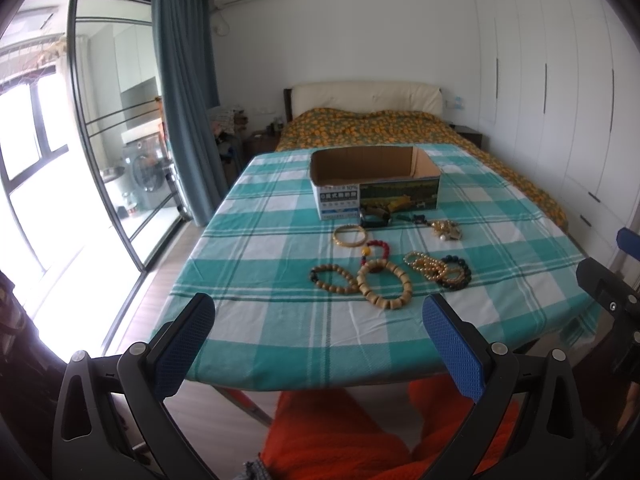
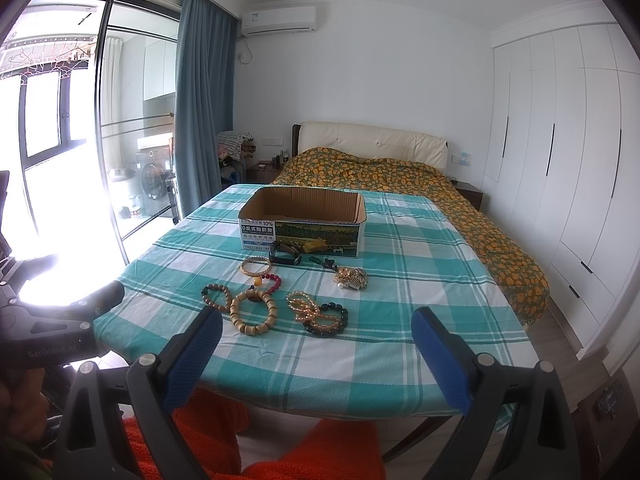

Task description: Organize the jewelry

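Jewelry (image 2: pixel 276 300) lies loose on the checked cloth of the worktop (image 2: pixel 400 340), in a cluster just in front of the open cardboard box (image 2: pixel 302 220). Wooden bead bracelets (image 1: pixel 384 286) sit nearest me; a gold bangle (image 1: pixel 350 235) and a dark watch (image 1: pixel 374 218) lie closer to the box, the watch against its front wall. My left hand-held gripper (image 1: pixel 318 344) hovers over the near edge with fingers spread wide, holding nothing. My right hand-held gripper (image 2: pixel 316 356) does the same, empty and apart from the beads. A bed (image 2: pixel 400 176) stands behind.
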Demonstrator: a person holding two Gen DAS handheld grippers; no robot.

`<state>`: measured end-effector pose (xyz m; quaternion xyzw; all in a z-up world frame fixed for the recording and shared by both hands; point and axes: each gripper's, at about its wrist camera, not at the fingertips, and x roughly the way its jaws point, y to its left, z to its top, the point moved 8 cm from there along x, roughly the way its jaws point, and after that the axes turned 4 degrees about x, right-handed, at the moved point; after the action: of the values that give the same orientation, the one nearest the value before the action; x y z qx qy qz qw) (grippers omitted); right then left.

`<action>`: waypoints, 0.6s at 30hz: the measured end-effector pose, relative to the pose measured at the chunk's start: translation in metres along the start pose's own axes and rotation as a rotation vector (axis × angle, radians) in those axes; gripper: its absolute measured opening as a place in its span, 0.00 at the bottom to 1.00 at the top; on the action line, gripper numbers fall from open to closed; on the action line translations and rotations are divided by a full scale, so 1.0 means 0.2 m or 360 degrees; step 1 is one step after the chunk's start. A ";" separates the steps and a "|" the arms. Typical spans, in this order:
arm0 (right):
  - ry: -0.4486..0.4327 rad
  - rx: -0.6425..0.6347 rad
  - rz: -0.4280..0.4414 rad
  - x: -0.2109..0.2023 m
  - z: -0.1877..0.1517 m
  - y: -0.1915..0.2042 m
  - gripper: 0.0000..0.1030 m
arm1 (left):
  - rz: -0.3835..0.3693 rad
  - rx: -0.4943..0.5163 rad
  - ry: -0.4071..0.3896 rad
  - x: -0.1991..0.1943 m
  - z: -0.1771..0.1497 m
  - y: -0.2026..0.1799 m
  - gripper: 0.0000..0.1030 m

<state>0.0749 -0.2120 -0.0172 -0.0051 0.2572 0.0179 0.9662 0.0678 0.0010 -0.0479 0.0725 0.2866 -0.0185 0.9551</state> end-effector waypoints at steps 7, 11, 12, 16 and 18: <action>0.0000 -0.0001 0.0001 0.00 0.00 0.00 0.94 | 0.0002 0.0003 0.0002 0.01 -0.01 -0.01 1.00; -0.0001 -0.0001 0.0000 0.00 0.00 0.00 0.94 | 0.0003 0.0004 0.0004 0.01 0.00 -0.01 1.00; -0.0001 0.0000 0.0000 0.00 0.00 0.00 0.94 | 0.0004 0.0004 0.0005 0.01 -0.01 -0.01 1.00; -0.0001 0.0001 0.0000 0.00 0.00 0.00 0.94 | 0.0004 0.0006 0.0005 0.02 -0.02 -0.01 1.00; -0.0001 0.0000 0.0000 0.00 0.00 0.00 0.94 | 0.0004 0.0006 0.0005 0.02 -0.02 -0.01 1.00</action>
<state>0.0748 -0.2122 -0.0176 -0.0051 0.2570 0.0178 0.9662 0.0681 -0.0002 -0.0539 0.0748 0.2881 -0.0178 0.9545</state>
